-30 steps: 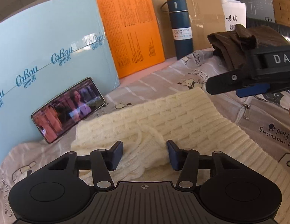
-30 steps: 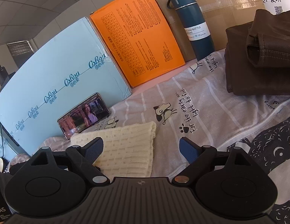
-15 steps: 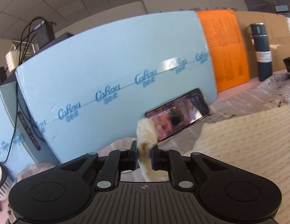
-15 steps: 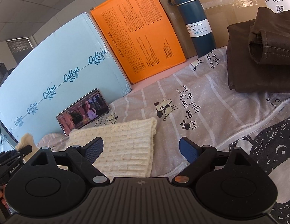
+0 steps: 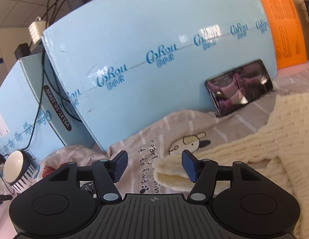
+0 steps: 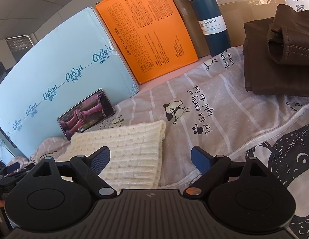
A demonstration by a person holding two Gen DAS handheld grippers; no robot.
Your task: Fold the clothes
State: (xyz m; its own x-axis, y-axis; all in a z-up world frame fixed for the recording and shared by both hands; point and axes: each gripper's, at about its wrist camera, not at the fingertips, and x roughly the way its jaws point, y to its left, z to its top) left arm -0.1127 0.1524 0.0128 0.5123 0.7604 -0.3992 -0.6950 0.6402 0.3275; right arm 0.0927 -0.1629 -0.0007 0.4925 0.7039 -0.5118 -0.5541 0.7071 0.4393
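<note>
I am letting go of a sleeve, and the left gripper (image 5: 153,164) has just been opening: its jaws are standing apart, with the cream sleeve cuff (image 5: 170,174) lying between them, close against the right-hand pad, though neither pad seems to be pressing on it. I am judging this step as laying the sleeve out flat to the side of the cream knit sweater (image 6: 124,153) before folding it back in. To do it well, I am thinking the cuff should drop fully onto the printed bedsheet (image 5: 214,131) before I draw the tongs back, straight and low, so the pad does not drag the knit and bunch it.

The right gripper (image 6: 150,159) is hanging wide open with nothing in it, over the sweater's near edge, its left pad above the knit and its right above the sheet.

Farther off, a phone (image 6: 86,113) is leaning on the light blue box (image 5: 154,49) just beyond the sweater; I am keeping my sweep clear of it. Beyond that, the brown folded garment (image 6: 280,59) is sitting well apart, beside the blue vacuum bottle (image 6: 210,23).
</note>
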